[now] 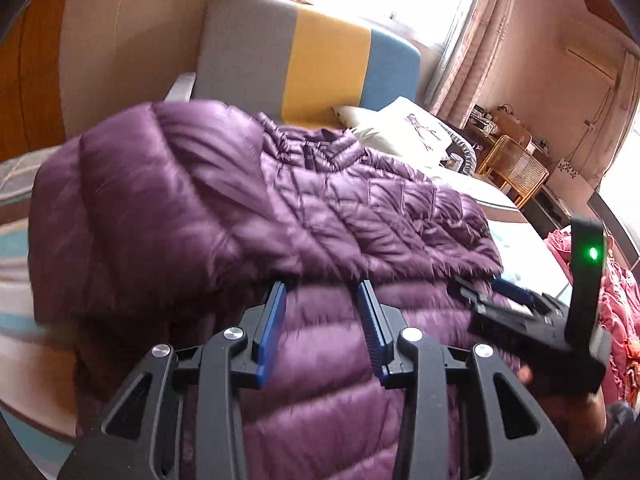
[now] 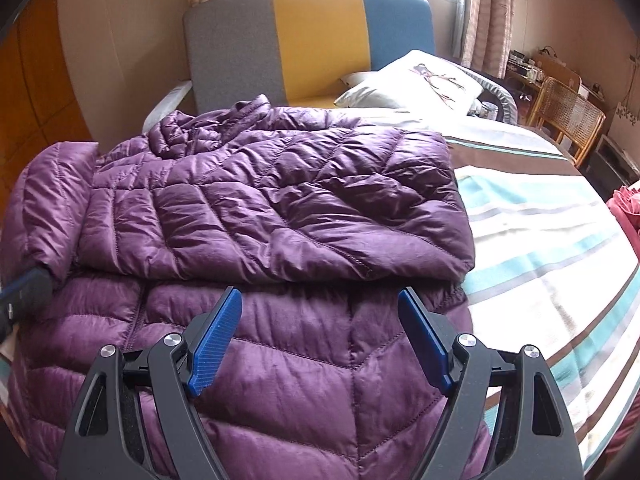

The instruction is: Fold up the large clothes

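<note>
Purple down jacket [image 2: 256, 200], half-folded at the bed's [image 2: 540, 240] left edge; we hover left gripper [image 1: 322, 292] and right gripper [image 2: 320, 300], both released; next, pinch the hem evenly.

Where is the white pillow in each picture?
Left wrist view: the white pillow sits right of centre, behind the purple jacket.
Right wrist view: the pillow is upper right, beyond the jacket.
Shared landmark: the grey, yellow and blue headboard.

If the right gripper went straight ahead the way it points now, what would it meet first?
Most likely the folded-over edge of the purple puffer jacket, which lies right ahead of the right gripper and its open jaws; depth is unclear.
</note>
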Demonstrator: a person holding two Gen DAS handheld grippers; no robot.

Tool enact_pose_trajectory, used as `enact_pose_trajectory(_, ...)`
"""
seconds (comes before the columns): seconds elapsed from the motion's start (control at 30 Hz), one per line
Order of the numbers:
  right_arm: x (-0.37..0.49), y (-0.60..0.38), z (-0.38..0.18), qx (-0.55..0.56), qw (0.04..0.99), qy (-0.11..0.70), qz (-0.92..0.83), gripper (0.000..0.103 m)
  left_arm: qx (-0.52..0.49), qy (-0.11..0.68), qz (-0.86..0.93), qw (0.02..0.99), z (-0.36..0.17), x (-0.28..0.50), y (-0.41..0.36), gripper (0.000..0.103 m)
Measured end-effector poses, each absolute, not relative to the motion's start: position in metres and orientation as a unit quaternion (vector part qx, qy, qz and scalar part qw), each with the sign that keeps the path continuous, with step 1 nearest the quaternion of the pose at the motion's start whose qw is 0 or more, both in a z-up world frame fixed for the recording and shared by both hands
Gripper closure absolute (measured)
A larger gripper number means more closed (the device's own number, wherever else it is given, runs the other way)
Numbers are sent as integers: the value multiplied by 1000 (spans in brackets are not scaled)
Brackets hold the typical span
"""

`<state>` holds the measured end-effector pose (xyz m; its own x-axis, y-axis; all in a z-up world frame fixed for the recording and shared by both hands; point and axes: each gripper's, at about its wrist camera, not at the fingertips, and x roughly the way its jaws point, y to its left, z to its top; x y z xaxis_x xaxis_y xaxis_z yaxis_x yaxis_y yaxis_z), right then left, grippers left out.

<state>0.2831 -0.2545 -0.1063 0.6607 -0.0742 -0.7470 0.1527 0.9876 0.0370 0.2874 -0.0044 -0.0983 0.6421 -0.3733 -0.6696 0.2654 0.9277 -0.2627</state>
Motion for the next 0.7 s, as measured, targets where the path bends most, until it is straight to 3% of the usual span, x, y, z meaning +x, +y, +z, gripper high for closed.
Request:
enact_pose_trajectory(0.1, 283, -244, -103, 45, 916, 398, -34, 29, -80, 386, -167, 904, -105, 268, 14, 63)
enact_pose_trajectory(0.27, 282, -208, -97, 31, 921, 385, 44, 47, -106, 395, -107, 906, -116, 255, 53, 63)
enact_pose_trajectory(0.37, 282, -177, -92, 9, 921, 378, 91, 52, -122, 399, -62, 907, -118, 258, 76, 63)
enact_pose_trajectory(0.7, 306, -97, -86, -59, 906, 372, 193, 52, -123, 366, -9, 923, -104, 265, 111, 58)
